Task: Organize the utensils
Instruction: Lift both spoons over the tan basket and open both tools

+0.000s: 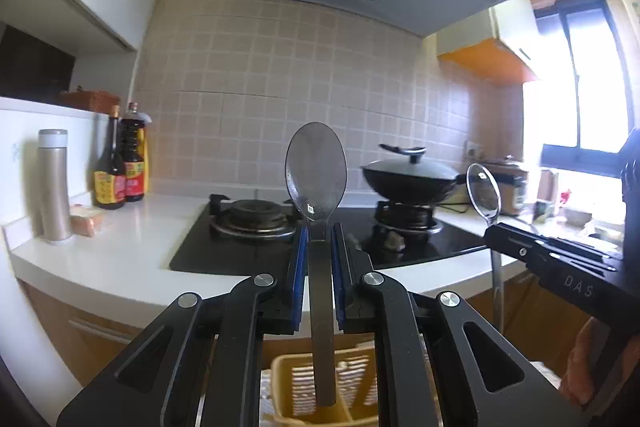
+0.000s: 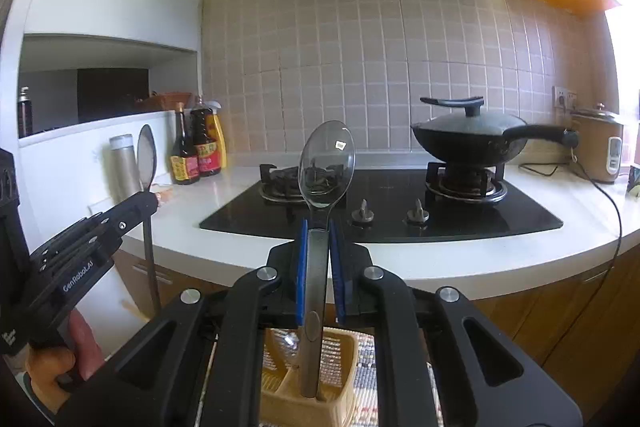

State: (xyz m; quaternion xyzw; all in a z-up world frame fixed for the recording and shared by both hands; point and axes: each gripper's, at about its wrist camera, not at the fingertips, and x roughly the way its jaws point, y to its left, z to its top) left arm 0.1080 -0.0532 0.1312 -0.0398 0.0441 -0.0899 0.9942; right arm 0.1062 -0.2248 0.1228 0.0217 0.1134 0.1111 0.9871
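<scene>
Gripping one spoon each, the left gripper (image 1: 320, 239) and right gripper (image 2: 319, 241) hold the dark spoon (image 1: 316, 171) and clear spoon (image 2: 327, 165) upright, handles inside the yellow basket (image 2: 344, 351) below. Releasing them is left.

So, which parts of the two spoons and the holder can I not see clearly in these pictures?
- Left wrist view: the yellow holder is mostly hidden by the left gripper; its compartments are unclear.
- Right wrist view: the handle end of the right gripper's spoon disappears inside the holder.
- Both views: bottle labels are too small to read.
</scene>
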